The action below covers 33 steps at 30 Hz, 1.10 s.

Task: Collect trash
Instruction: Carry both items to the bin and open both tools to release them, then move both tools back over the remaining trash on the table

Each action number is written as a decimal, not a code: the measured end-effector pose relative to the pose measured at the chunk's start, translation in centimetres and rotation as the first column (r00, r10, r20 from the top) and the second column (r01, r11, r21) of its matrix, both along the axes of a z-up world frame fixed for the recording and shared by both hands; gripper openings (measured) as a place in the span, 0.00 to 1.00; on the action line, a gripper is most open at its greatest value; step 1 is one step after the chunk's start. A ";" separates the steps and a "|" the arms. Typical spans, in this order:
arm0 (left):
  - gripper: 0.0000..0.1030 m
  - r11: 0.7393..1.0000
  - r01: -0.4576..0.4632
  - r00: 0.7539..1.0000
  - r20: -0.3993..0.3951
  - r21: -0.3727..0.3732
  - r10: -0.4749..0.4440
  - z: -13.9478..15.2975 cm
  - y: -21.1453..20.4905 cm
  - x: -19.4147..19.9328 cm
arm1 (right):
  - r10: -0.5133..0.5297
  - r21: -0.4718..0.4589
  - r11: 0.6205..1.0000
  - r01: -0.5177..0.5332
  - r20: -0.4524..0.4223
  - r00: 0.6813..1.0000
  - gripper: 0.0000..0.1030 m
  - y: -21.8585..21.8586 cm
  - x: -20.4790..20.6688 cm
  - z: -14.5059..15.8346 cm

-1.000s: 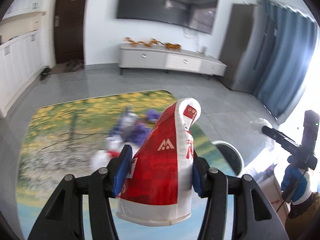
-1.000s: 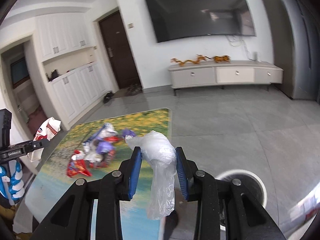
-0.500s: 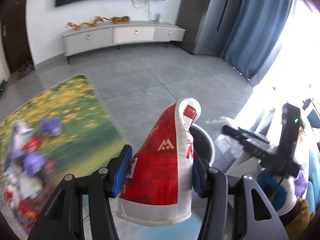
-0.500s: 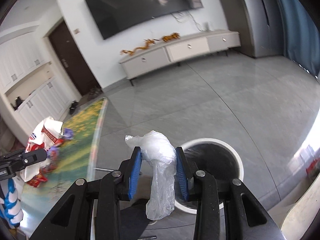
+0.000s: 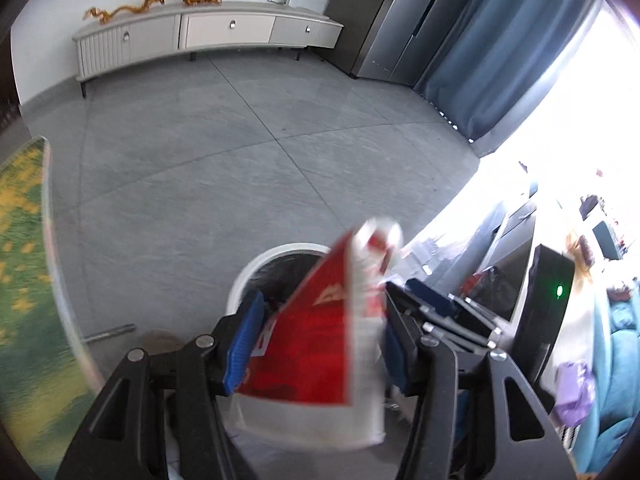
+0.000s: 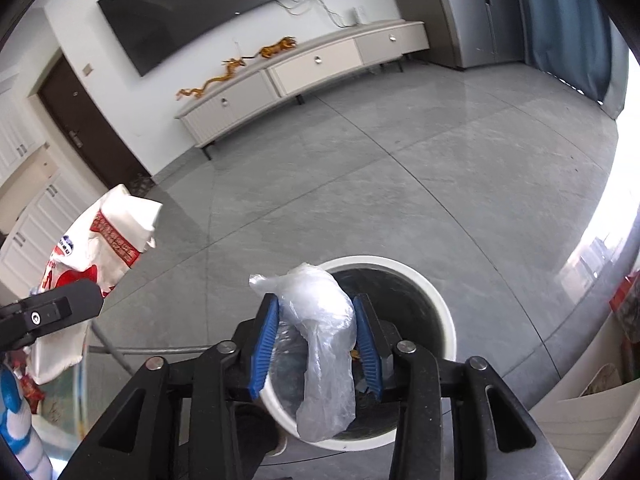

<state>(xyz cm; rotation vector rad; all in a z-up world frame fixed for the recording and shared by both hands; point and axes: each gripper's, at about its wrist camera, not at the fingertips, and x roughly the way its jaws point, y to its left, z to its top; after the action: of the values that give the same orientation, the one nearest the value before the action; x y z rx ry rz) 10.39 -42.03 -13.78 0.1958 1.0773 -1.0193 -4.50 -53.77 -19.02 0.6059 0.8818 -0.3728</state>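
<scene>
Left gripper (image 5: 320,344): pinching a red-and-white snack bag (image 5: 320,340) between its blue pads; the bag is blurred, its top leaning toward 1 o'clock.
Right gripper (image 6: 316,344): its jaws have just been opening; a crumpled clear plastic bag (image 6: 324,344) stands between the blue pads (image 6: 262,348), touching both at its widest part, its tail hanging loose below them. Whether the pads press on it at this instant cannot be told.
Trash bin (image 6: 440,316): round, white rim, dark liner, on the grey tiled floor (image 6: 400,184). In the right wrist view it lies directly under the plastic bag, filling the 6 o'clock part of the frame. In the left wrist view its rim (image 5: 256,268) shows just behind the snack bag, at 6 o'clock.
Snack bag from the right wrist view: at 9 o'clock, to the left of the bin and not over it, held up by the other gripper's black finger.
Table (image 5: 24,280): glass-edged top with a yellow-and-green flower print, at 8 o'clock in the left wrist view, near the bin.
Background: pale TV cabinet (image 6: 304,76) along the wall at 12 o'clock, dark television (image 6: 216,8) above it, blue curtain (image 5: 504,52) at 2 o'clock.
</scene>
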 end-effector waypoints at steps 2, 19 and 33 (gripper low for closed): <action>0.54 1.000 -0.003 0.999 -0.034 -0.005 0.003 -0.5 -0.8 0.5 | -0.018 -0.008 1.000 0.017 -0.008 1.000 0.47 -0.3 0.0 -0.1; 0.55 0.990 -0.122 0.973 0.187 -0.065 0.132 5.7 7.1 -1.2 | 0.033 -0.121 0.992 -0.027 0.050 0.998 0.56 3.9 0.1 5.6; 0.68 0.905 -0.407 0.808 0.413 -0.125 0.421 11.6 21.4 -3.0 | 0.194 -0.215 0.964 -0.155 0.173 0.966 0.70 12.3 1.0 13.2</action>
<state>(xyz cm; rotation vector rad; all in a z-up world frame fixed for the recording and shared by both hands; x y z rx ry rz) 7.36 -20.64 -2.22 0.1422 0.6528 -0.5551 -3.53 -41.47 -5.80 0.3679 0.6954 -0.2338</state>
